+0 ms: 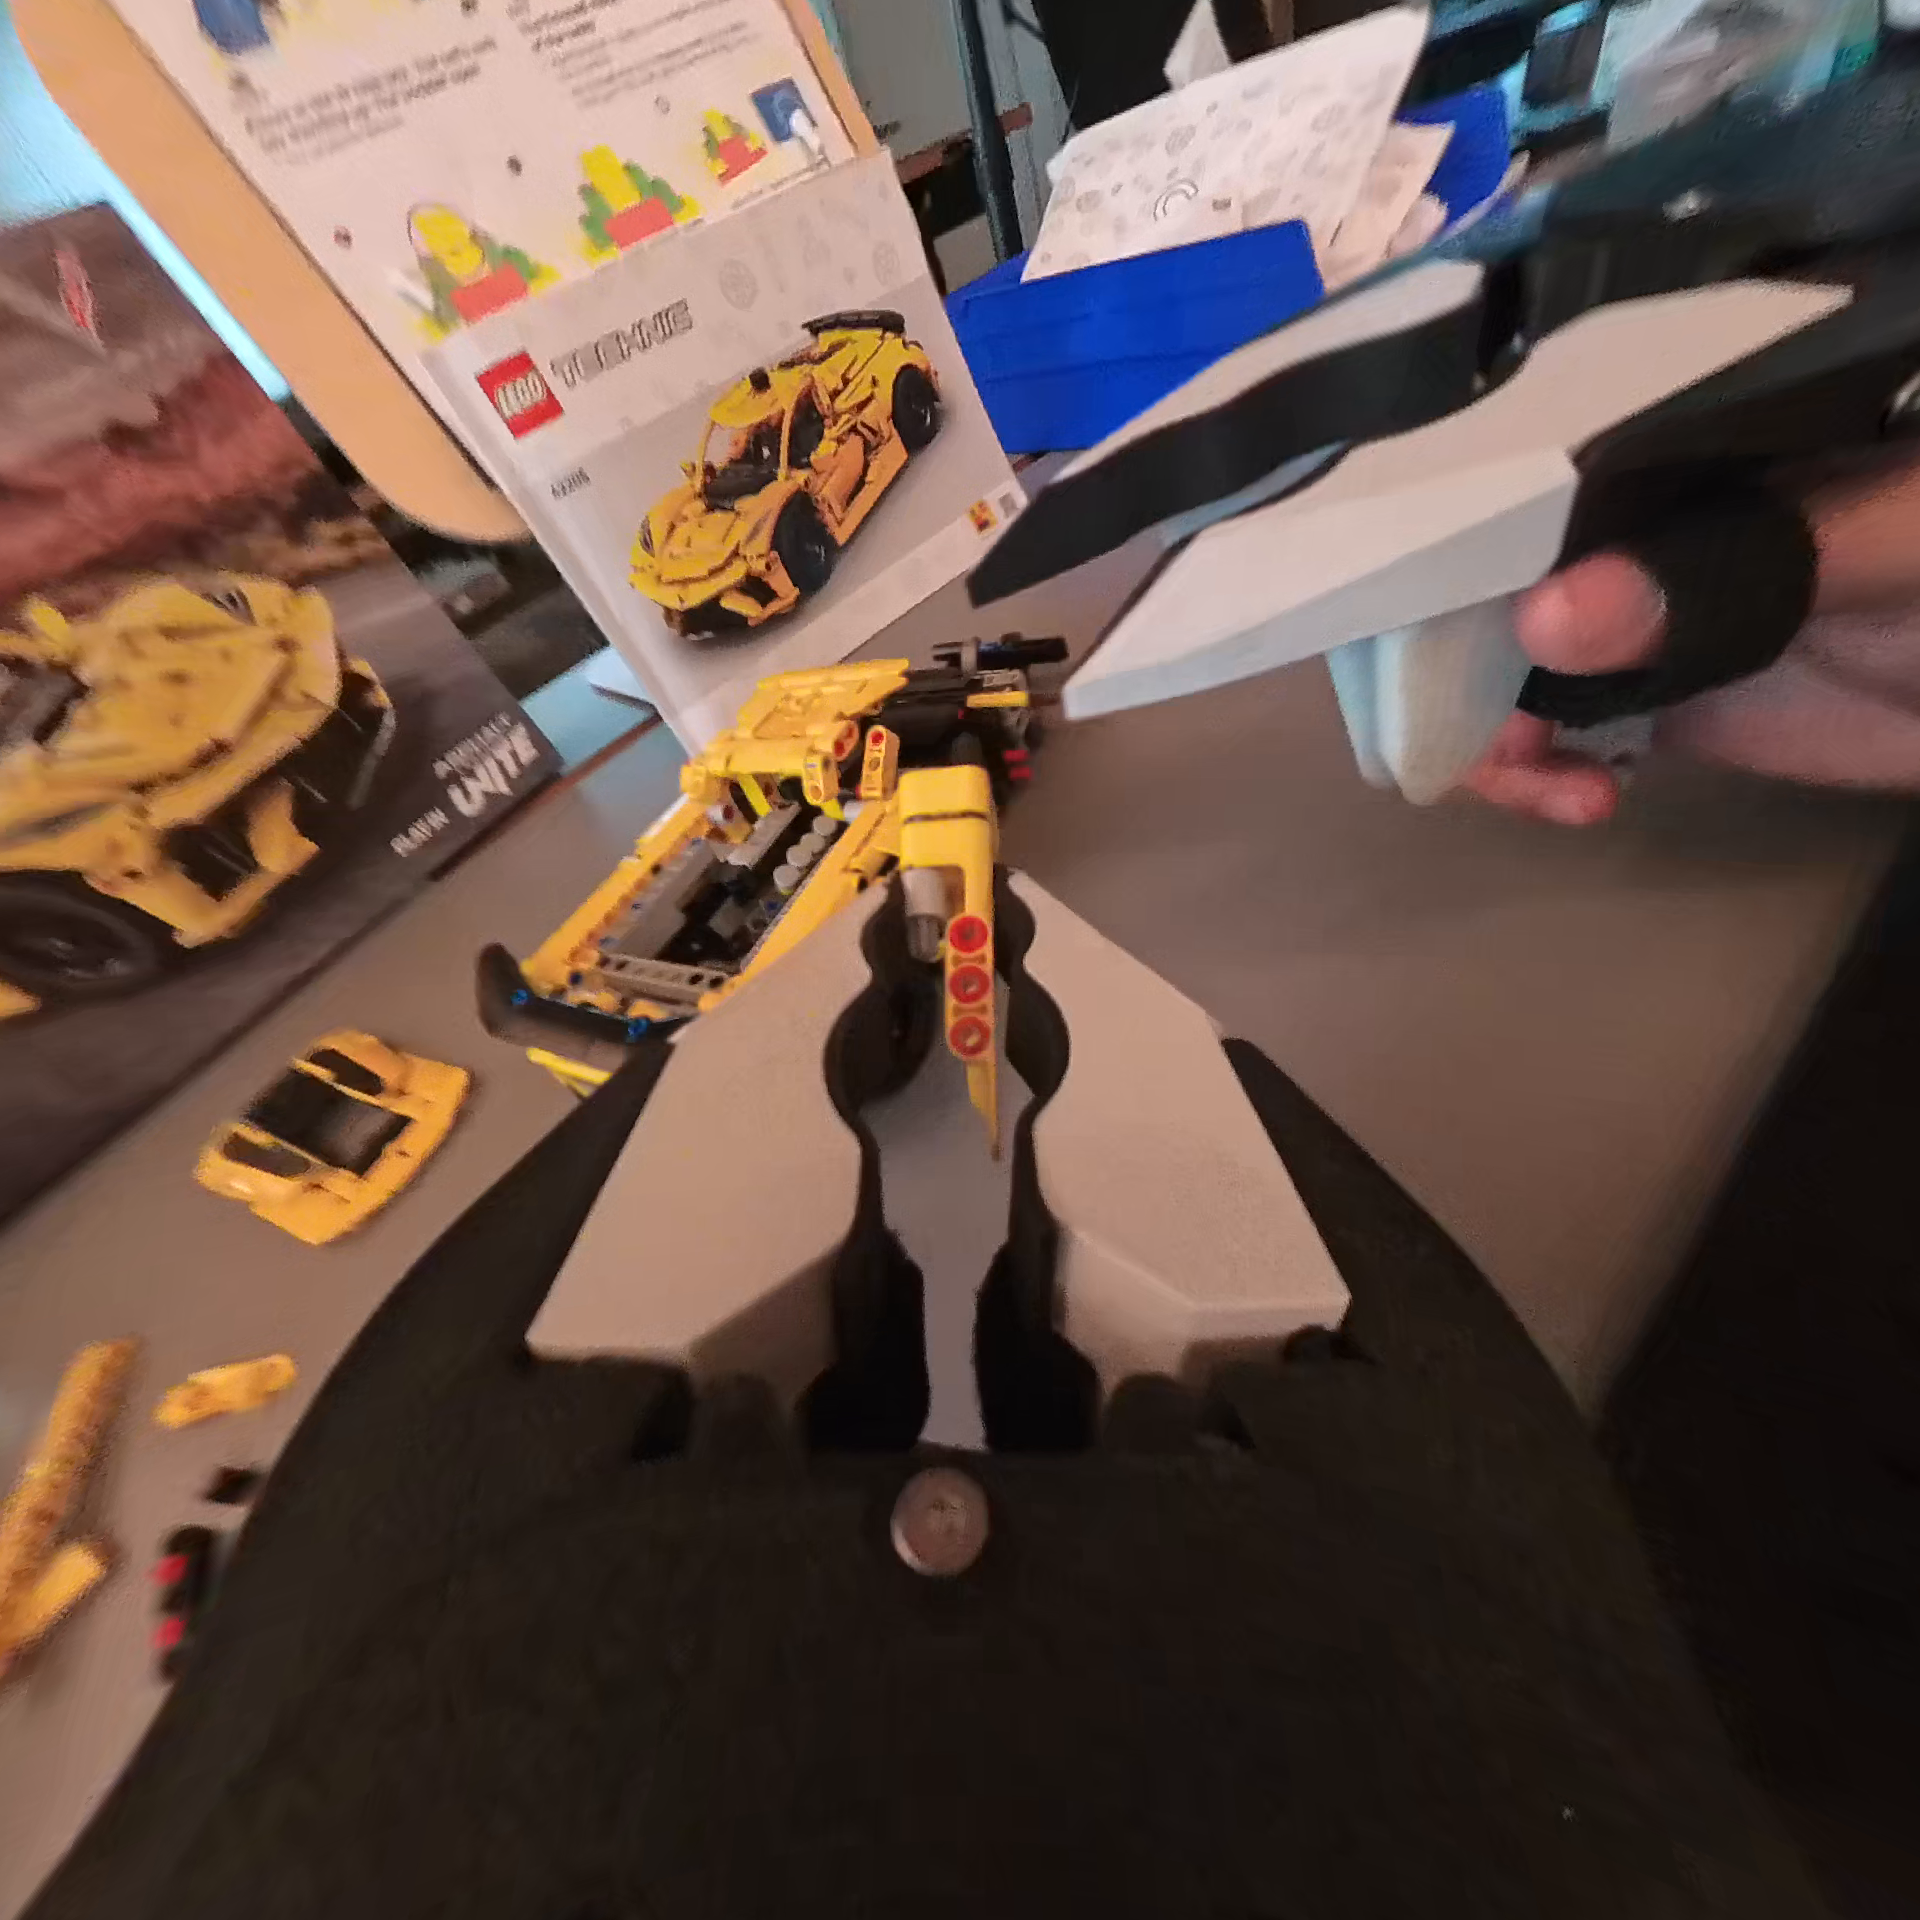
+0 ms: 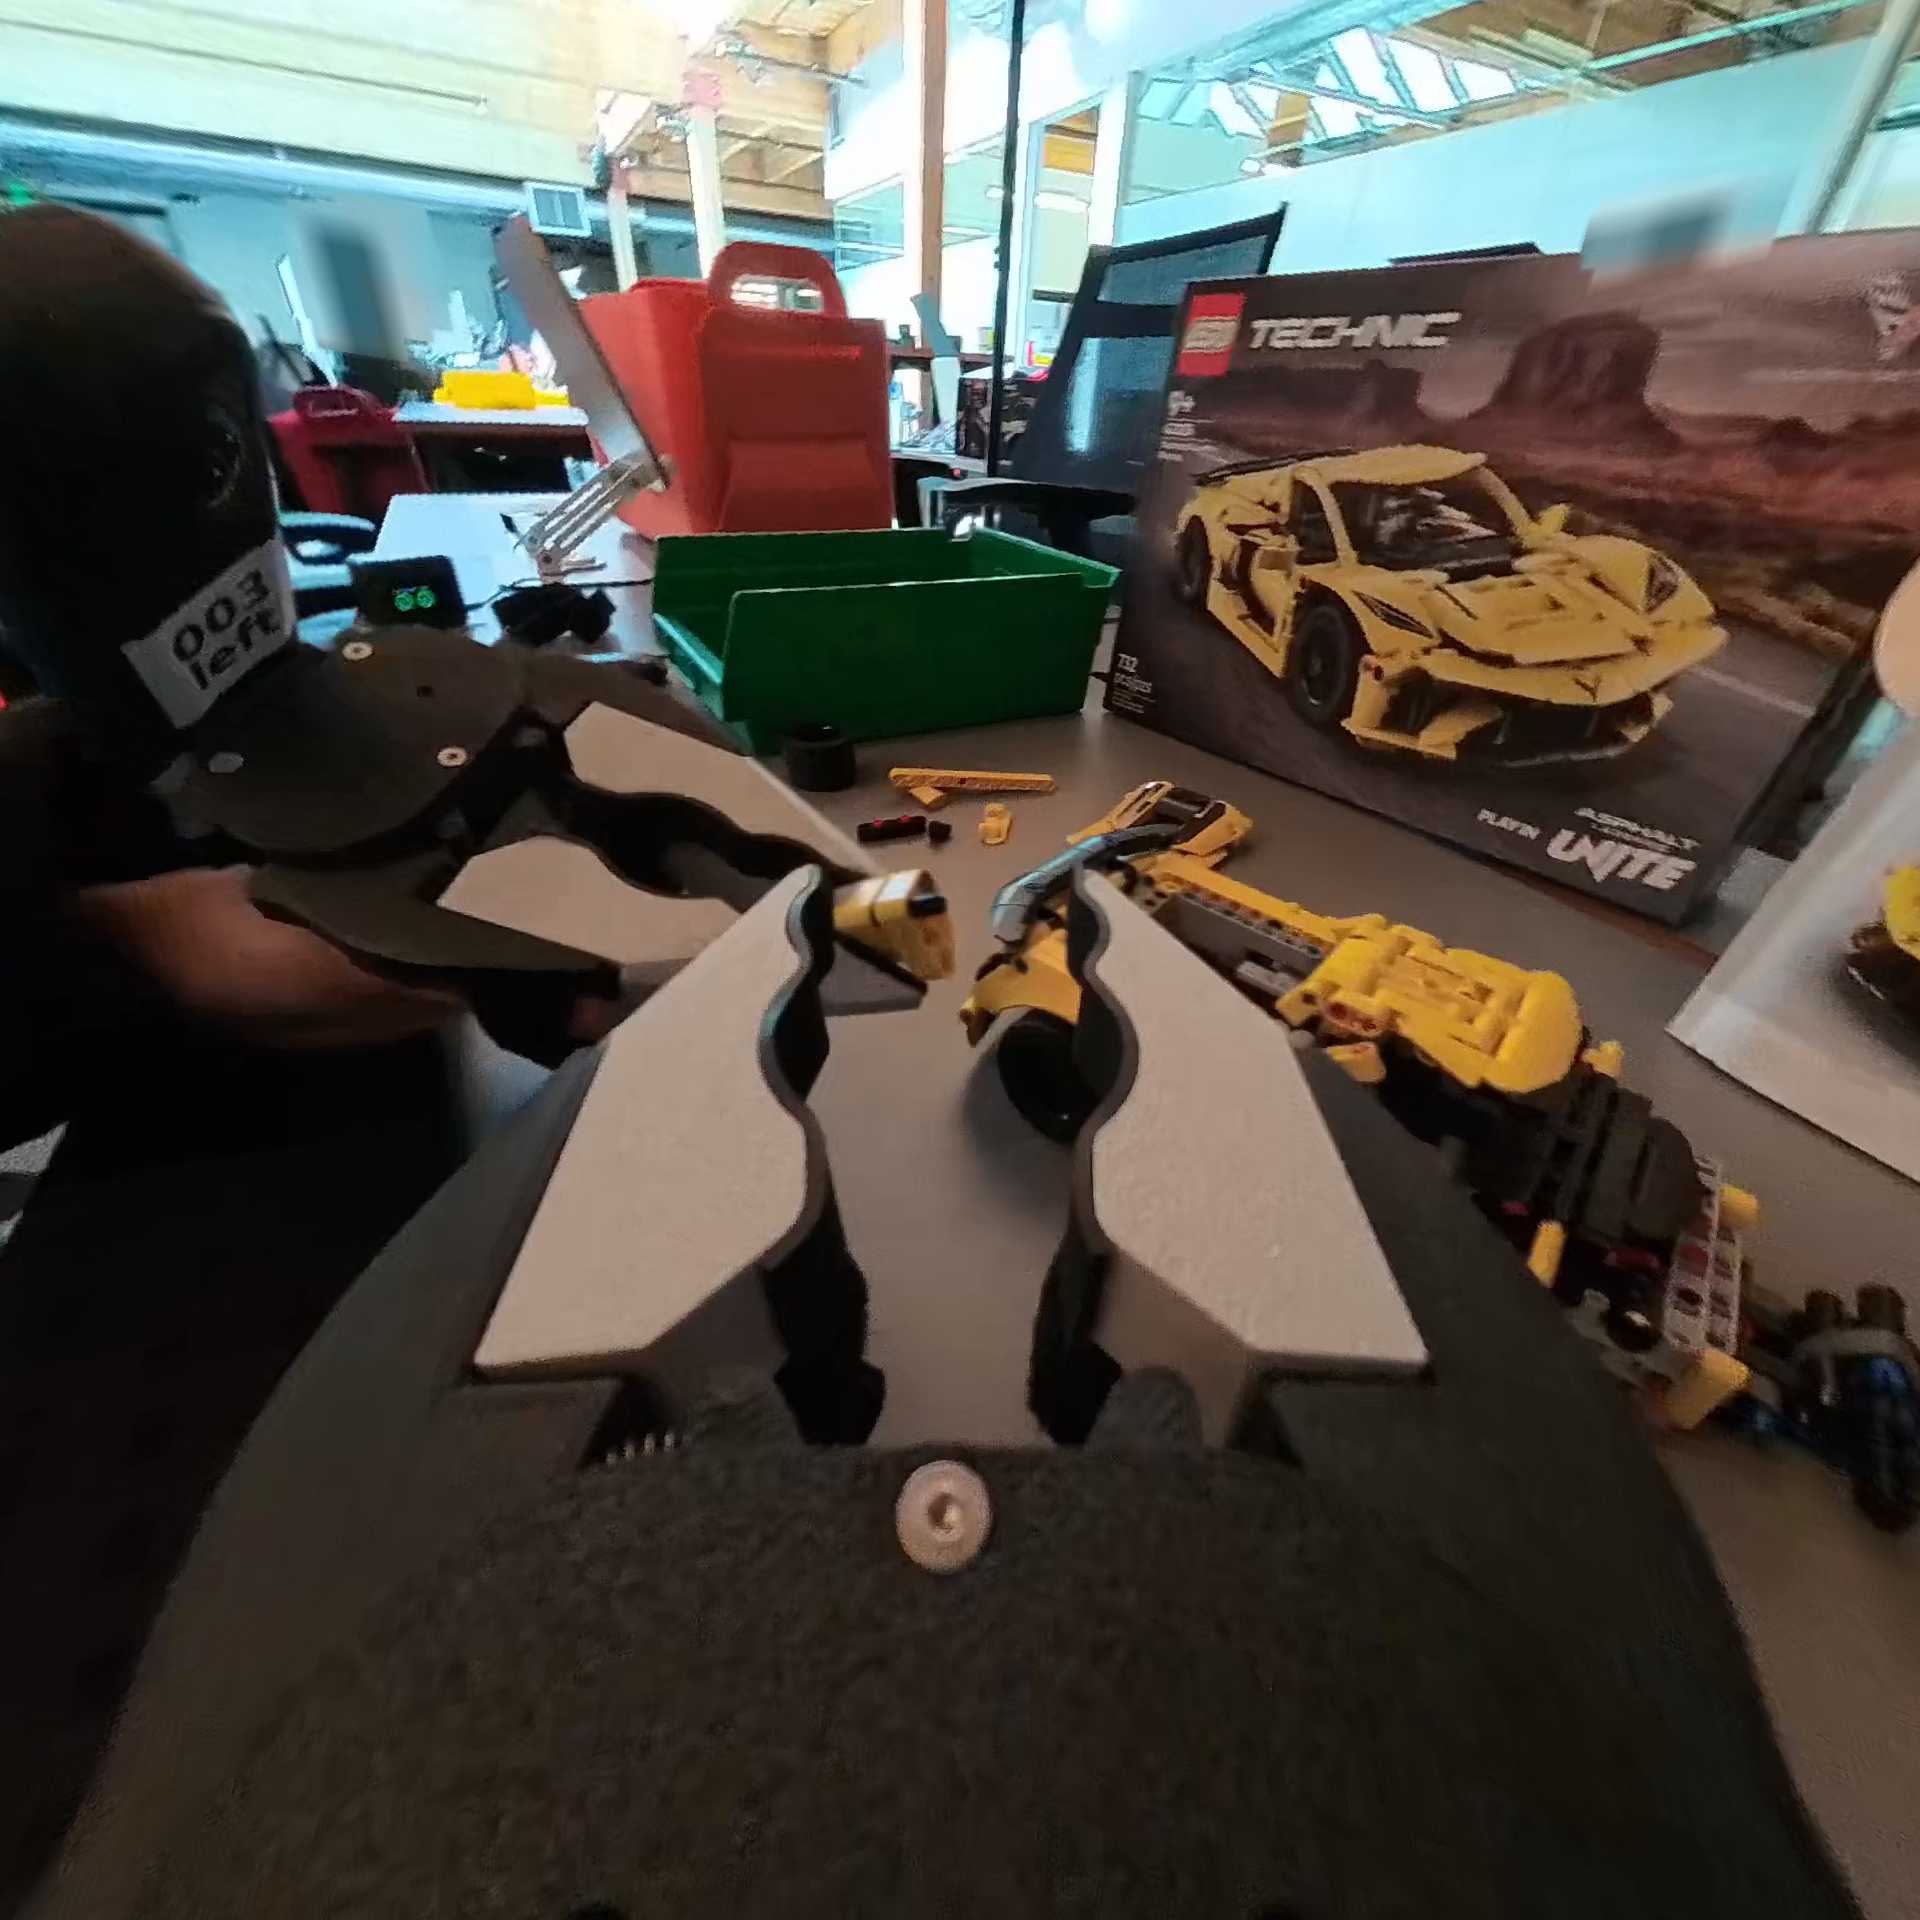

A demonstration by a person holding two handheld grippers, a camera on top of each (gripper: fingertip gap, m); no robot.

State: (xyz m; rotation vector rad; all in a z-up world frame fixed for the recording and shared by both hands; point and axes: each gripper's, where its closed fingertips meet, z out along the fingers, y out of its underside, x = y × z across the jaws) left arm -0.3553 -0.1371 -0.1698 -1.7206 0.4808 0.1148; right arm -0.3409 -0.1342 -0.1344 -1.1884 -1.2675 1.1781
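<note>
Jaws of your left gripper (image 1: 951, 935) clamp the yellow panel (image 1: 961, 935) beside the toy car (image 1: 727, 883) on the worktop (image 1: 1351, 987); right gripper (image 2: 945, 914), jaws apart, needs squaring first.

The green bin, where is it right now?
In the right wrist view the green bin sits at the far side of the table, left of the big car box and in front of a red container.
</note>
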